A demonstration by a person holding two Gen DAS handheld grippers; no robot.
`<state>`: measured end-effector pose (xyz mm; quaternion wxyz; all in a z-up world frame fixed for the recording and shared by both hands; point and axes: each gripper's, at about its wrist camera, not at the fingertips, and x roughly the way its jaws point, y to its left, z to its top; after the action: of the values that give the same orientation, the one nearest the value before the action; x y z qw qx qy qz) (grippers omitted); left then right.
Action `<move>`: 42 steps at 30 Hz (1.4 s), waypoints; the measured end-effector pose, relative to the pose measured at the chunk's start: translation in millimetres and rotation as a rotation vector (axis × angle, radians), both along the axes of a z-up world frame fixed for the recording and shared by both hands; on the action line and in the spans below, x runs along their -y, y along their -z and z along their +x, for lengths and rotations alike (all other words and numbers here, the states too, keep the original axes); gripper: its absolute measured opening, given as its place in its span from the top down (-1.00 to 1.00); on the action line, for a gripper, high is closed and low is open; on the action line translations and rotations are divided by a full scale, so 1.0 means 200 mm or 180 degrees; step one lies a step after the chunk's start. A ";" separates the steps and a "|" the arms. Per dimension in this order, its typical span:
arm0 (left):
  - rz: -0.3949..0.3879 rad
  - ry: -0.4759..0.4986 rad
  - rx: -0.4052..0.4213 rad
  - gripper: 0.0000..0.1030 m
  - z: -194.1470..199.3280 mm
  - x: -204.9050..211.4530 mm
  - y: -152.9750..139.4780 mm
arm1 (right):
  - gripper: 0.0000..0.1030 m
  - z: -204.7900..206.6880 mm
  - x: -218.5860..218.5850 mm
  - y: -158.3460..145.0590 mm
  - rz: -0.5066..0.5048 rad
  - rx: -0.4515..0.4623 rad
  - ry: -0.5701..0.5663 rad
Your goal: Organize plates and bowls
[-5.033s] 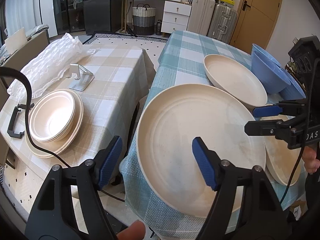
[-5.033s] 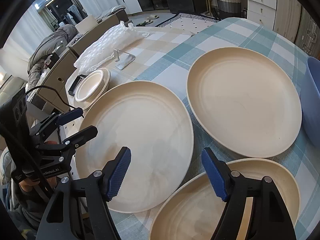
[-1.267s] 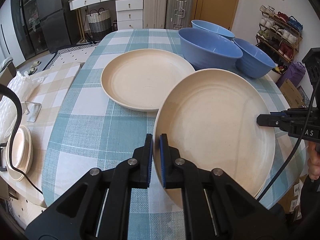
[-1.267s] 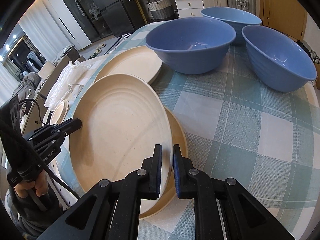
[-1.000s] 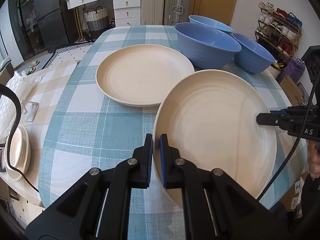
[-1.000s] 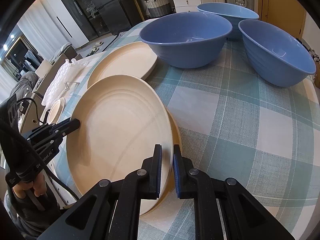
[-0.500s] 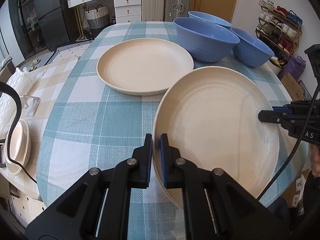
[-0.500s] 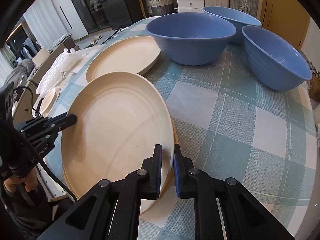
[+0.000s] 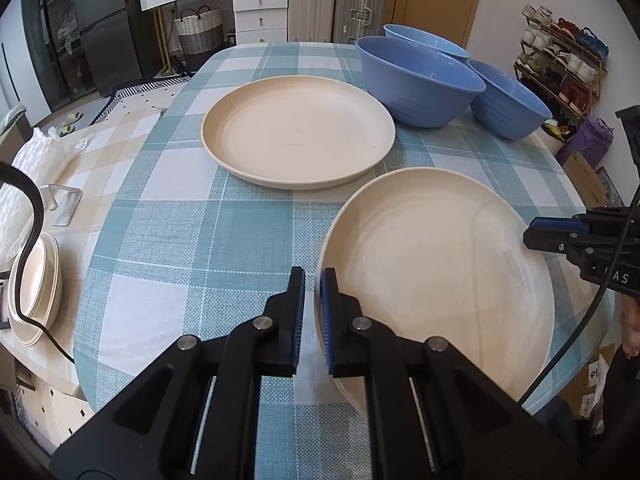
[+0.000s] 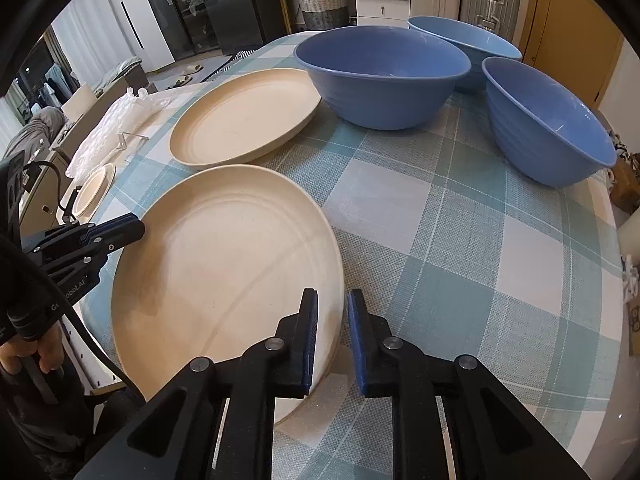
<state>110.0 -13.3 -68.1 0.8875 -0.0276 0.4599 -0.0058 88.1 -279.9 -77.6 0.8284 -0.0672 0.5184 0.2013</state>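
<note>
Near cream plate [image 9: 436, 280] lies on the checked table [image 9: 180, 240], nested on another plate, held rim to rim for level lowering. Left gripper [image 9: 312, 312] clamps its near rim, jaws narrow; right gripper [image 10: 332, 332] jaws are opening, rim between them, pads apparently clear (release likely). Second plate [image 9: 298, 130] and blue bowls [image 10: 382, 80] sit beyond.

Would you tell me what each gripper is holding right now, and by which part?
The left gripper pinches the near cream plate at its rim. The right gripper is opening, releasing the opposite rim.

Both wrist views look steeply down, close, sharing the near plate [image 9: 436, 280].
</note>
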 end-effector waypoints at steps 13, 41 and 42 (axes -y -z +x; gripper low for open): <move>-0.0180 -0.0060 0.0240 -0.26 -0.03 -0.07 -0.08 | 0.10 -0.01 0.01 -0.08 0.0281 0.0091 -0.0101; -0.0269 -0.0222 0.0442 -0.98 -0.05 -0.16 -0.18 | -0.67 0.01 -0.04 -0.17 0.0625 0.0196 -0.0190; -0.0279 -0.0247 0.0483 -0.95 -0.05 -0.17 -0.19 | -0.67 0.02 -0.04 -0.18 0.0624 0.0205 -0.0188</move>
<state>99.2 21.3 -30.1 0.9173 -0.0838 0.3892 0.0064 91.7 -271.5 -42.3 0.8409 -0.0075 0.4671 0.2731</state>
